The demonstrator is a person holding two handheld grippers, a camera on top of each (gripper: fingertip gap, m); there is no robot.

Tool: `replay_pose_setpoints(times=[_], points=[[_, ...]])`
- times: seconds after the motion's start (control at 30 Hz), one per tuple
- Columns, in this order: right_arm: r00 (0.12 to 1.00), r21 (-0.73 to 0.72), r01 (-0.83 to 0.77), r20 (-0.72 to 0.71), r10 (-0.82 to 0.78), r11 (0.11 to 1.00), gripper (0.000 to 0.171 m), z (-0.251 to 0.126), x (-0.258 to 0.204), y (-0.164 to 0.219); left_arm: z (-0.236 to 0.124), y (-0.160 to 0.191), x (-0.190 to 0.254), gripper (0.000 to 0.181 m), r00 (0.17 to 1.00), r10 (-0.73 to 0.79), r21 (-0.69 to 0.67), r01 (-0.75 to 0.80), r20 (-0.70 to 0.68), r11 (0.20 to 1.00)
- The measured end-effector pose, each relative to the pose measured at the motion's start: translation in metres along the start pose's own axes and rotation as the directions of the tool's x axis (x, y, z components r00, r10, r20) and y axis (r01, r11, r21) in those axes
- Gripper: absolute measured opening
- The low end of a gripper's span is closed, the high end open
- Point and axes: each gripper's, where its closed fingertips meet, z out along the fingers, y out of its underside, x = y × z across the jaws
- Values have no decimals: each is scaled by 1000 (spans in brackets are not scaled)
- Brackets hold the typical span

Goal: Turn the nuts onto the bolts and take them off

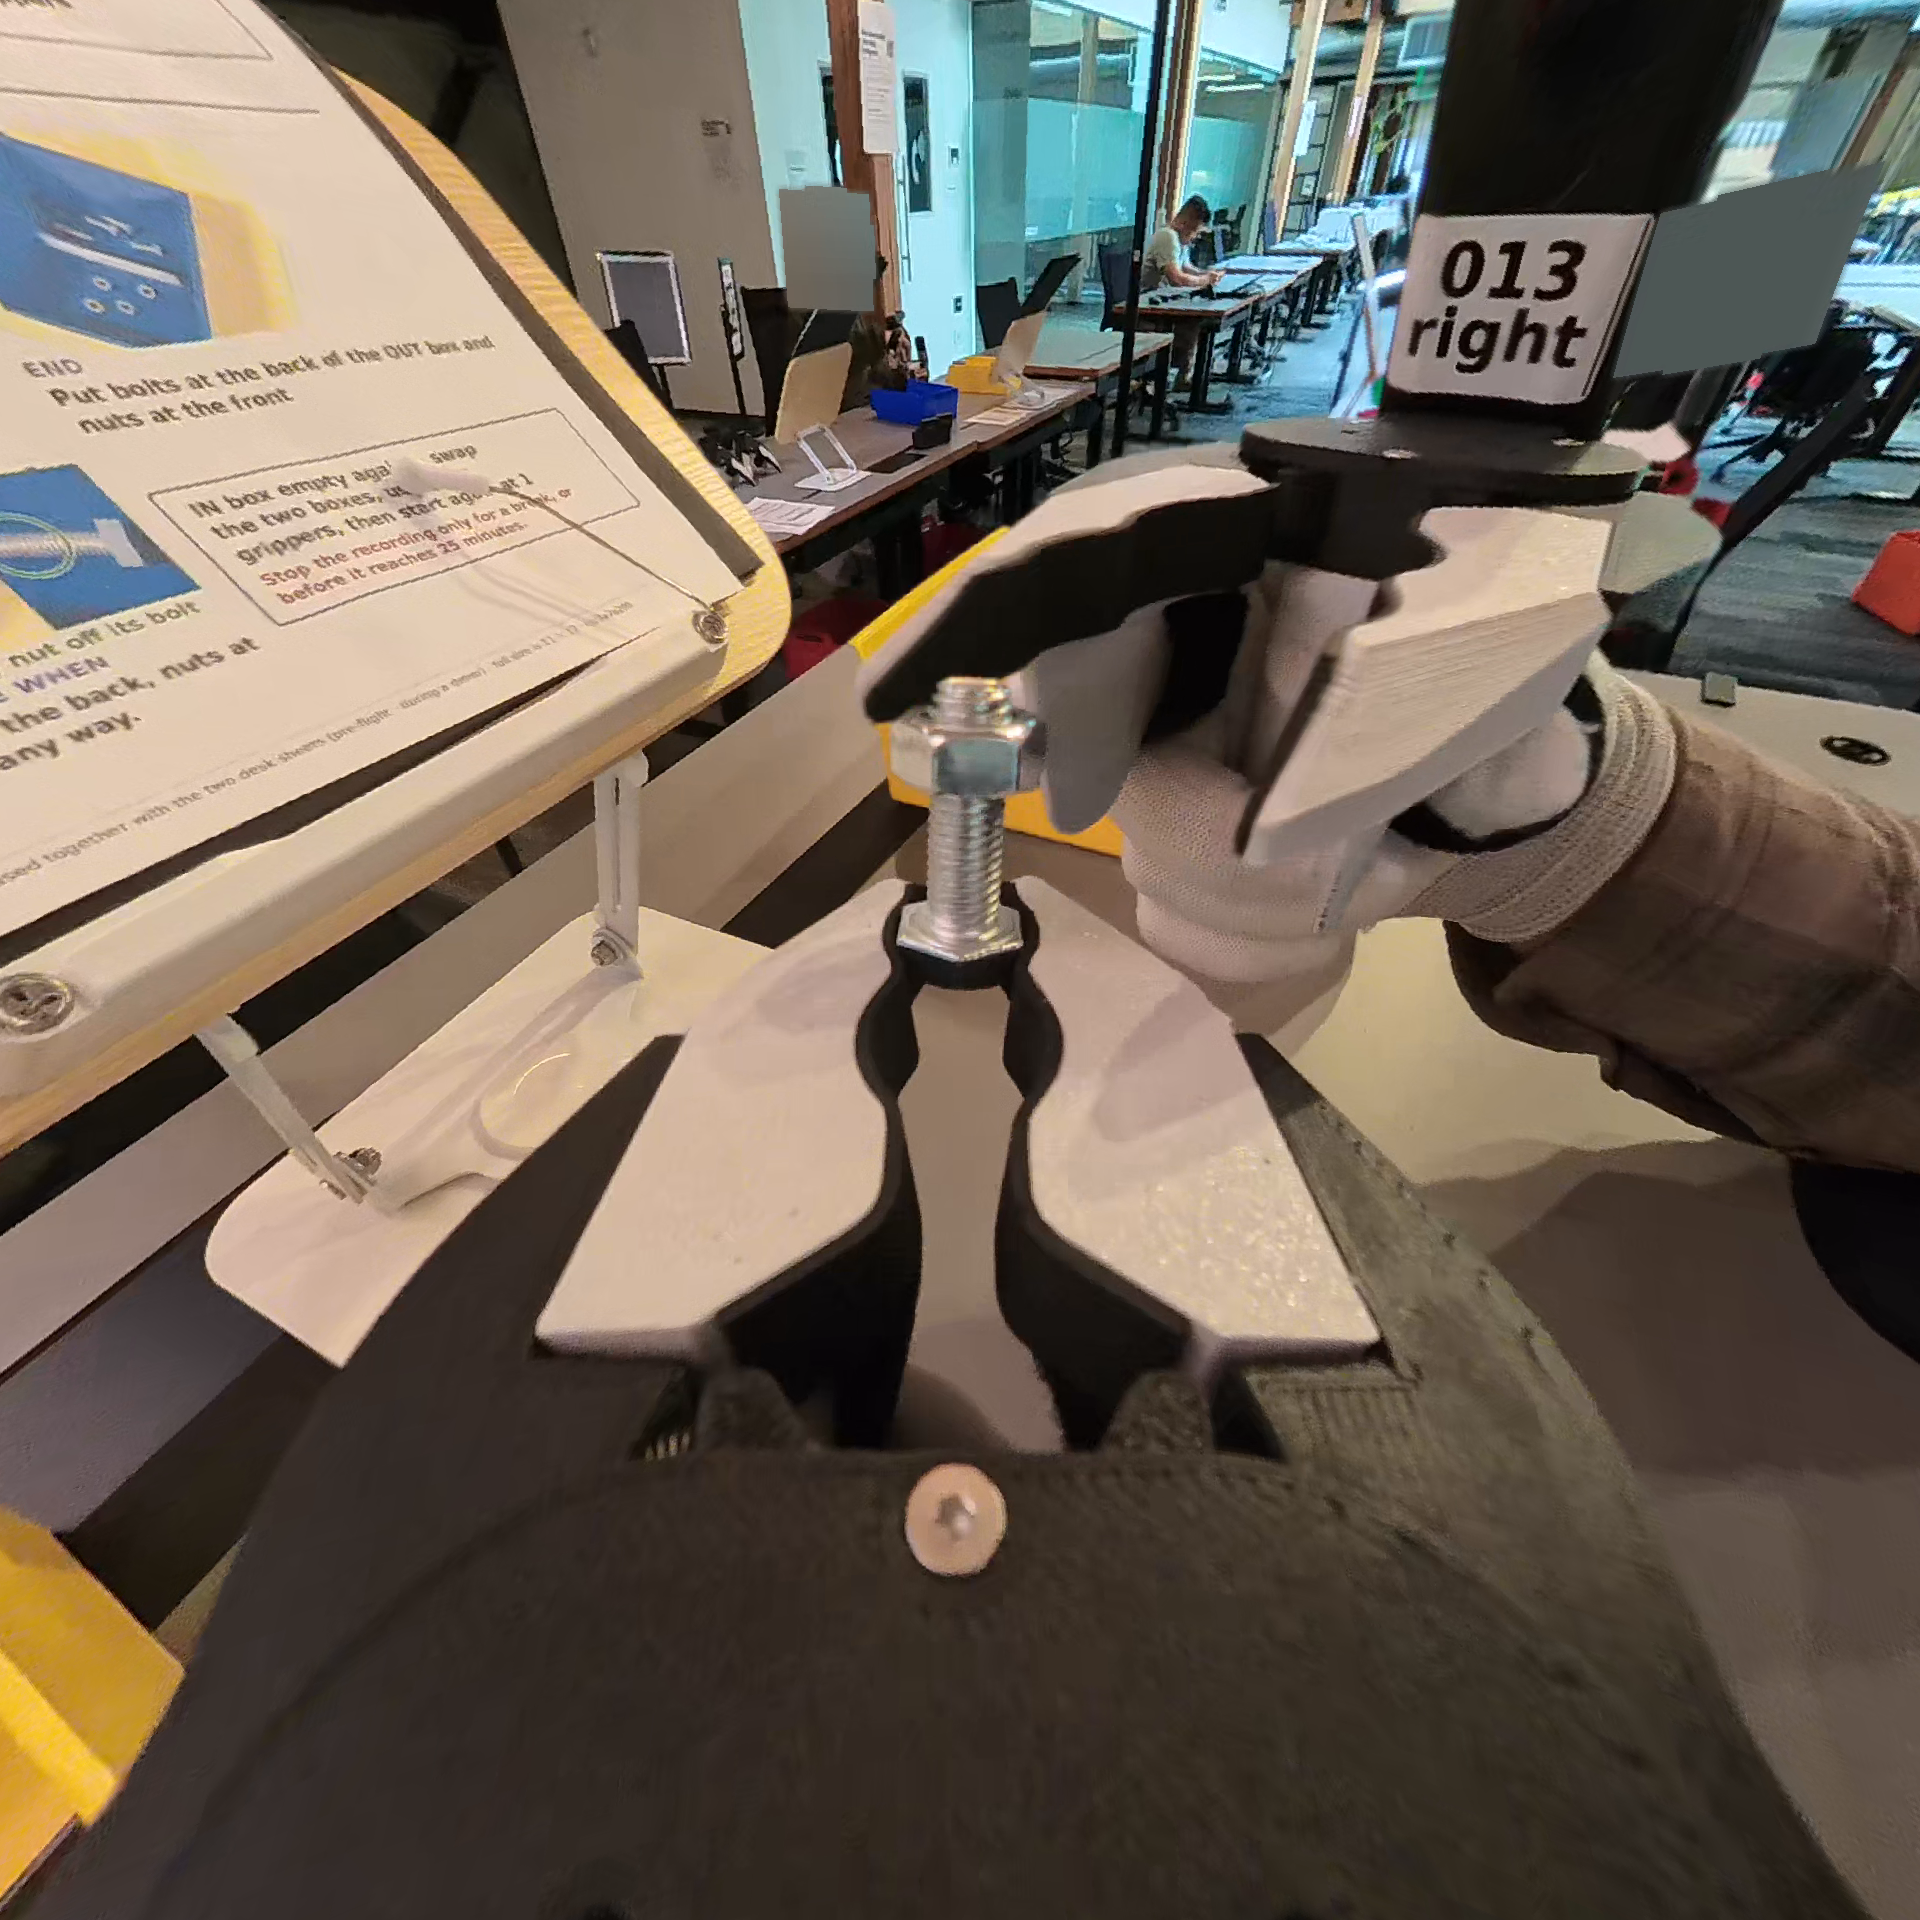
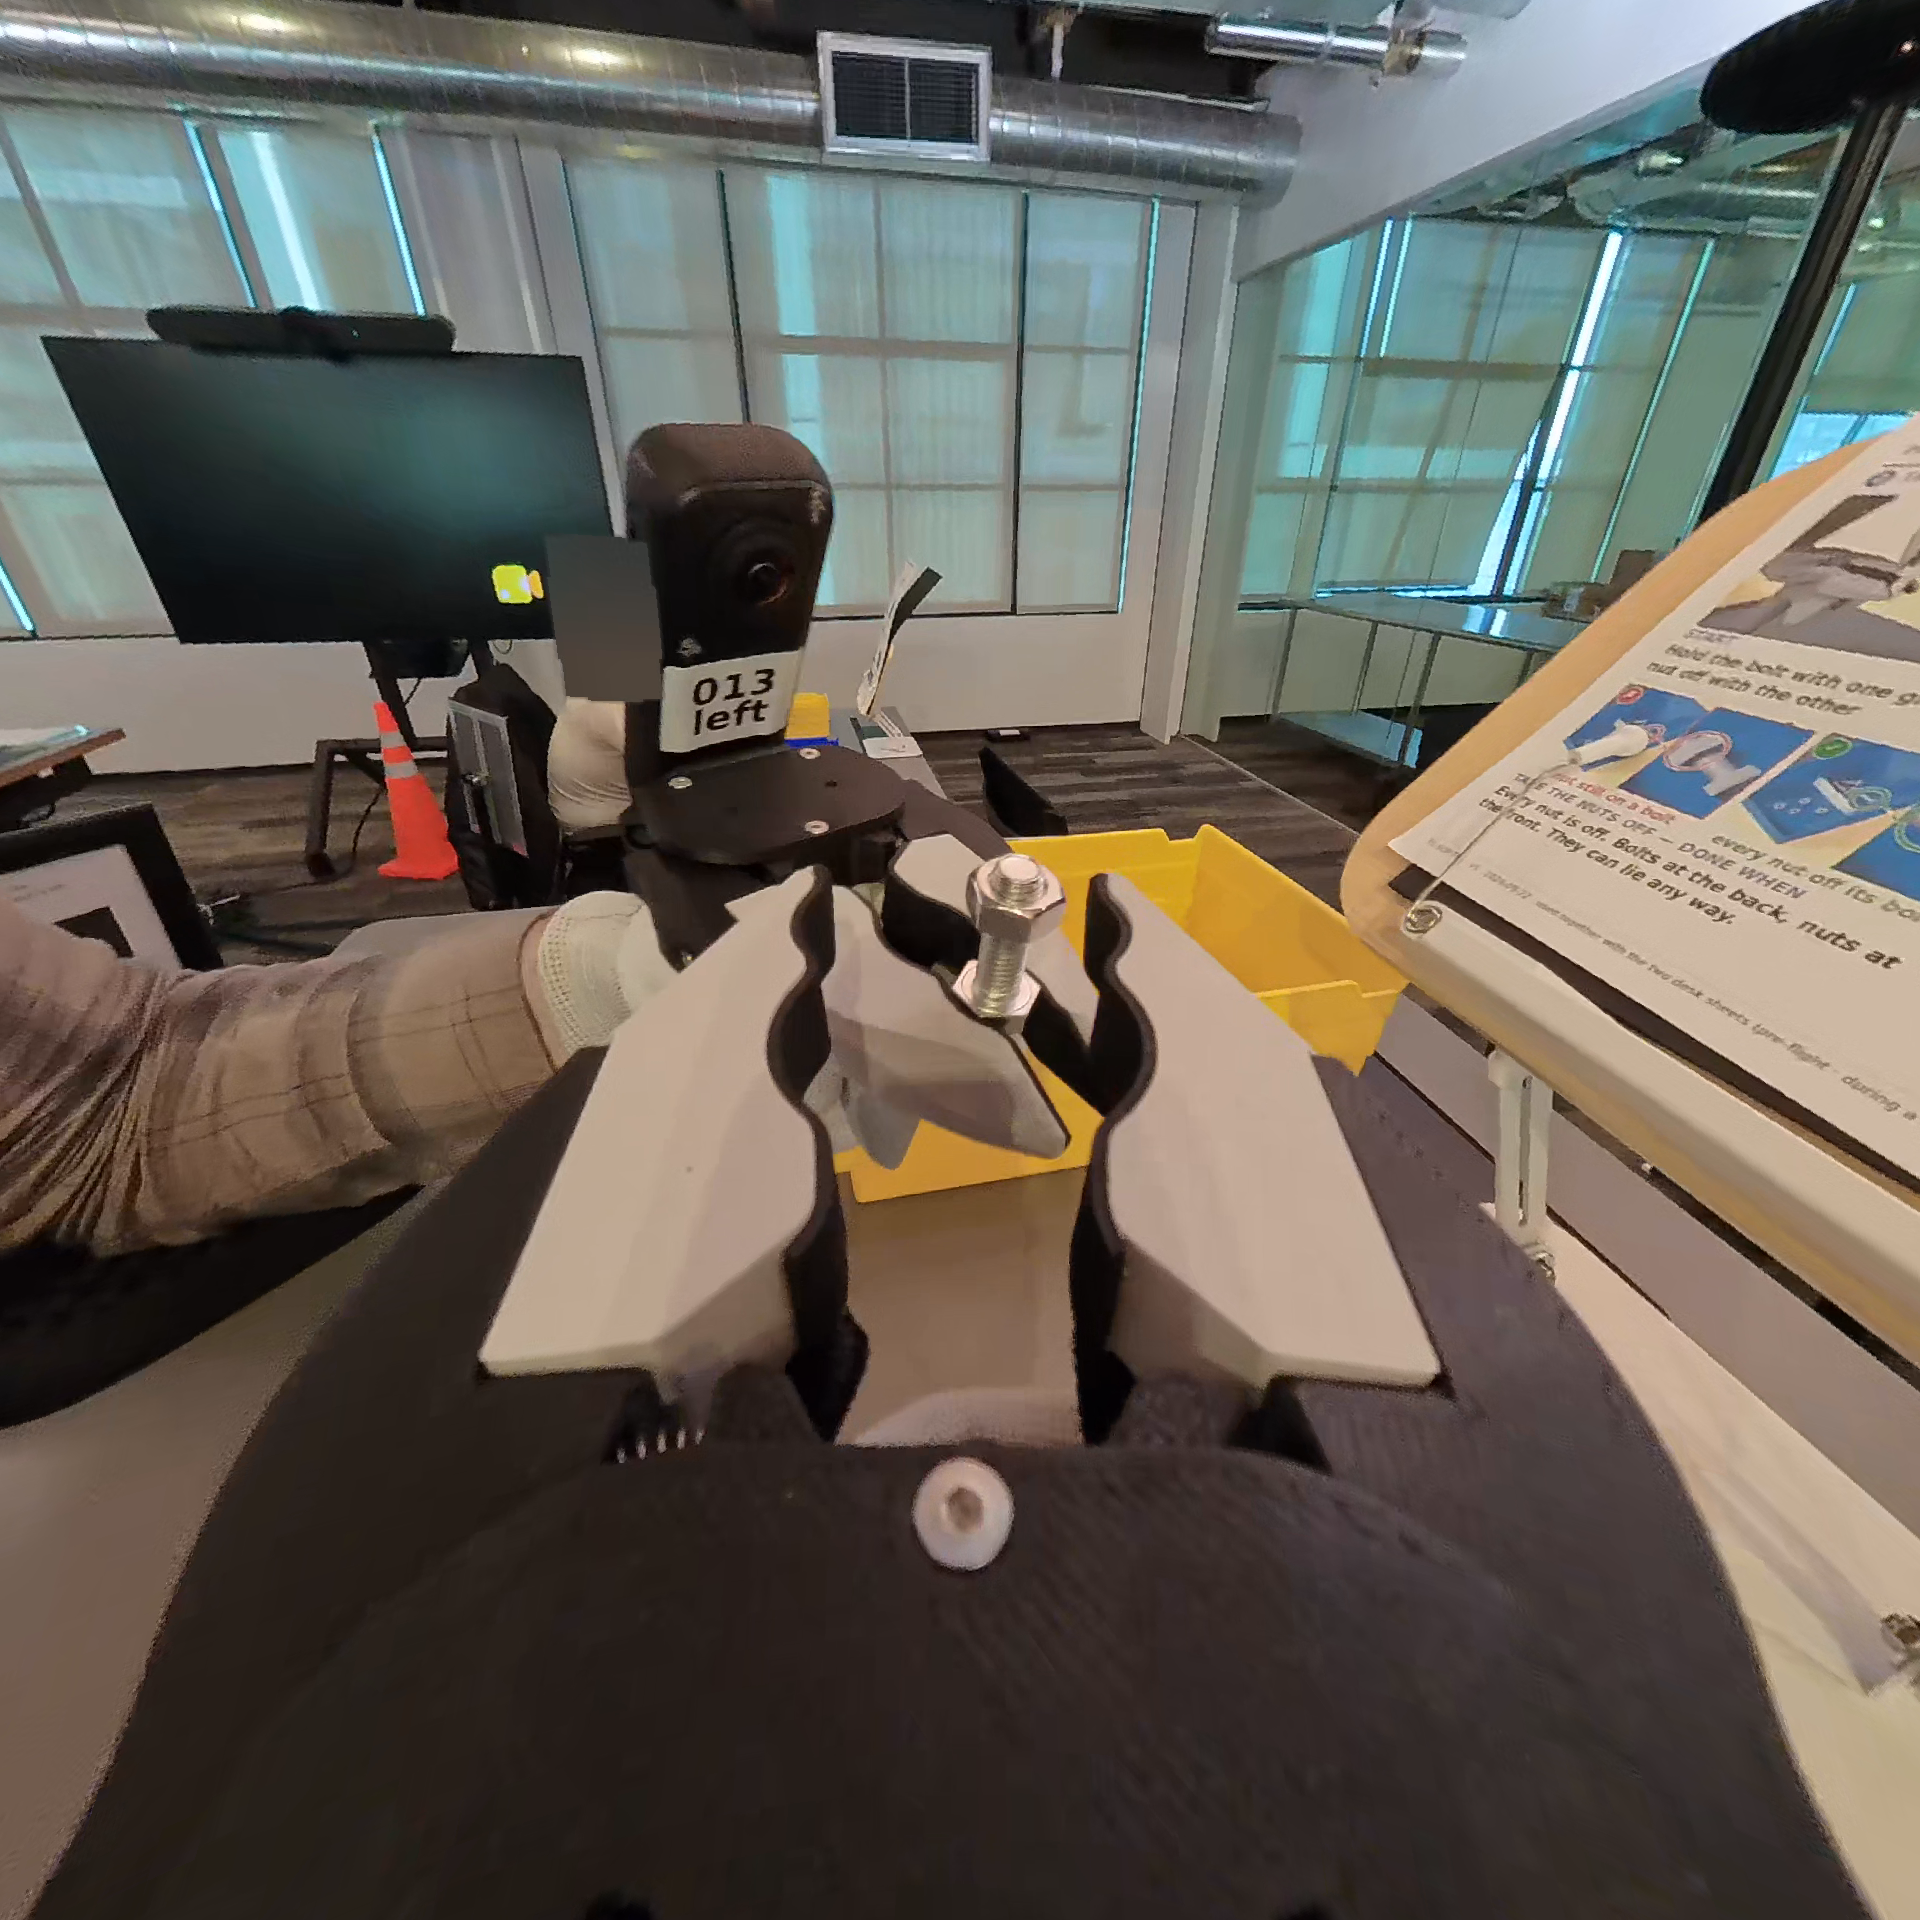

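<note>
A grey table carries a slanted instruction board on a white stand at one side and a yellow bin behind the work.

Over the table, the left gripper is clamped on the hex head of a steel bolt. The head sits pinched between the black tips of its two white fingers, and the threaded shank stands up and away from them. Behind the tips the fingers leave a narrow gap.

The right gripper comes in from the other side, held by a hand in a white glove. Its fingers are spread apart, wider than the bolt, and hold nothing. In the right wrist view the bolt lies between its two fingertips, closer to the right-hand one. In the left wrist view one dark fingertip lies just over the bolt's free end; whether it touches cannot be told.

A hex nut is threaded on the shank close to its free end, well apart from the bolt head.
</note>
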Motion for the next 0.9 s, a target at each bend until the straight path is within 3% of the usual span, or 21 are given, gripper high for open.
replay_pose_setpoints(times=[0.1, 0.13, 0.17, 0.3, 0.37, 0.43, 0.57, 0.67, 0.83, 0.9], points=[[999, -14, 8, 34, -7, 1000, 40, -4, -5, 0, -2, -2, -4, 13, 1000, -31, 22, 31, 1, 999], [993, -1, 21, 120, -21, 1000, 7, -10, -17, -2, -4, -4, -7, 13, 999, -48, 33, 47, 10, 998], [975, 39, 2, 223, -11, 999, 0, -18, -31, -9, -5, -5, -10, 13, 998, -60, 40, 59, 17, 997], [990, 52, 6, 141, -13, 999, 2, -26, -13, -15, -6, -6, -9, 13, 998, -68, 51, 68, -4, 996], [999, 32, 22, 45, -23, 999, 32, -21, 0, -13, -5, -6, -7, 13, 998, -61, 49, 61, -3, 997], [999, -8, 43, -14, -43, 999, 41, -15, 6, -6, -3, -7, -1, 13, 998, -62, 57, 63, -34, 996], [999, -32, 47, -10, -47, 998, 36, -3, 1, 1, 2, -5, 12, 13, 996, -39, 48, 43, -79, 998], [999, -22, 42, -31, -43, 999, 17, 2, 2, 3, 5, -6, 19, 13, 995, -36, 51, 41, -96, 998], [1000, 17, 14, -20, -13, 1000, 16, 2, 1, -3, 4, -12, 19, 13, 995, -42, 74, 48, -85, 996], [999, 47, 26, -38, -24, 999, 16, -2, 3, -10, 2, -17, 19, 39, 996, -43, 88, 50, -80, 995]])
